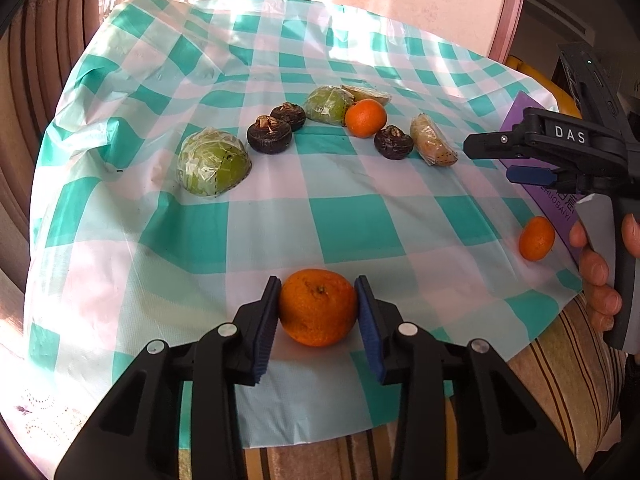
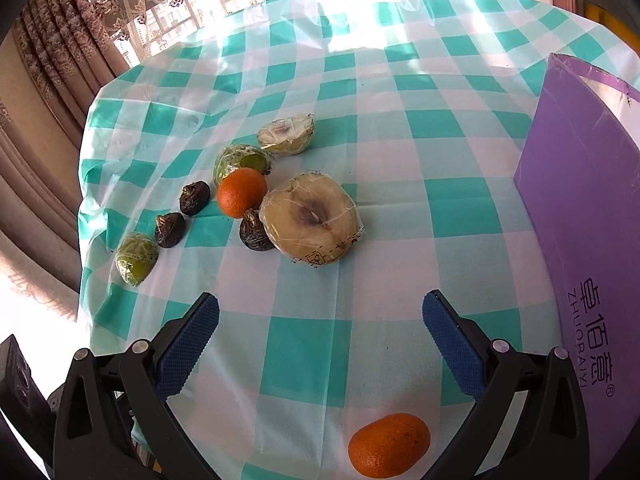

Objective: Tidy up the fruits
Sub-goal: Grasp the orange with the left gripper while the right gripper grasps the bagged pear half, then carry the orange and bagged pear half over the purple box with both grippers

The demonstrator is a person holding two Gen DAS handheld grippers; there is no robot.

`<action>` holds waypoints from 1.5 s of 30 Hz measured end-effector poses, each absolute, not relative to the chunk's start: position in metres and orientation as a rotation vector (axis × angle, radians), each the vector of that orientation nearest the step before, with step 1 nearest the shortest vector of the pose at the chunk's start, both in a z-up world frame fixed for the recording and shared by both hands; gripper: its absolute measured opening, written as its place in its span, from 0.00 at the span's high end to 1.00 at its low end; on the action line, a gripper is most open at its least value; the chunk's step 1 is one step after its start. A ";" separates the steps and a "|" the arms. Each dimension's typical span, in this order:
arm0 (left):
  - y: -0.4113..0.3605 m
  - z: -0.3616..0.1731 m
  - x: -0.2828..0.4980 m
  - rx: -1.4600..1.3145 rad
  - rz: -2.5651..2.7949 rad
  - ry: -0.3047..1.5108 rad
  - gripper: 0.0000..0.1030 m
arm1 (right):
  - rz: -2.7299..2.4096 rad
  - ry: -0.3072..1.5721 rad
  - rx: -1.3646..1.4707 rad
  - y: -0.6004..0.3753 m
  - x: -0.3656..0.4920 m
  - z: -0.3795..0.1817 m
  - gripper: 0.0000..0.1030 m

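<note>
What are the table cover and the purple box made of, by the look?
Table cover: thin plastic sheet, probably; slight sheen, sharp fold creases, and it hangs in stiff folds at the edges. Purple box: looks like coated cardboard; flat rigid panels, smooth semi-gloss face, printed lettering. Neither is certain from the look alone.

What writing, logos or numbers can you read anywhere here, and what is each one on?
"DAS": white letters on the right tool.
"ZHUOBAIYI", beside three Chinese characters "卓佰意" and a small ® mark: purple box.
Small printed symbol on the wrapped cut fruit: too small to read.
</note>
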State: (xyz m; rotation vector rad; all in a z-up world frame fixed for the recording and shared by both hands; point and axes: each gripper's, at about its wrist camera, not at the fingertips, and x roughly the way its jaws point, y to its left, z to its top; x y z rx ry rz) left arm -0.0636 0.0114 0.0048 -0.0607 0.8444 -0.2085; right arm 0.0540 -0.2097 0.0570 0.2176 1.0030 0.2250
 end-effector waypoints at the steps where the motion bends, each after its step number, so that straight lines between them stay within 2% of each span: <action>1: 0.012 0.005 -0.064 -0.063 -0.210 0.843 0.64 | 0.228 1.010 0.238 -0.210 0.059 0.057 0.04; 8: 0.014 0.005 -0.065 -0.078 -0.223 0.837 0.64 | 0.233 1.048 0.198 -0.199 0.091 0.054 0.05; 14: 0.011 0.005 -0.065 -0.072 -0.227 0.833 0.64 | 0.279 1.090 0.120 -0.194 0.112 0.049 0.20; 19: 0.011 0.005 -0.065 -0.074 -0.228 0.834 0.64 | 0.323 1.130 0.126 -0.192 0.123 0.039 0.28; 21: 0.010 0.005 -0.065 -0.070 -0.228 0.834 0.64 | 0.345 1.143 0.141 -0.191 0.125 0.037 0.37; 33: 0.007 0.017 -0.060 -0.050 -0.222 0.808 0.65 | 0.382 1.088 0.166 -0.199 0.112 0.047 0.40; 45: -0.016 0.059 -0.050 -0.003 -0.252 0.721 0.65 | 0.370 0.922 0.207 -0.231 0.065 0.109 0.40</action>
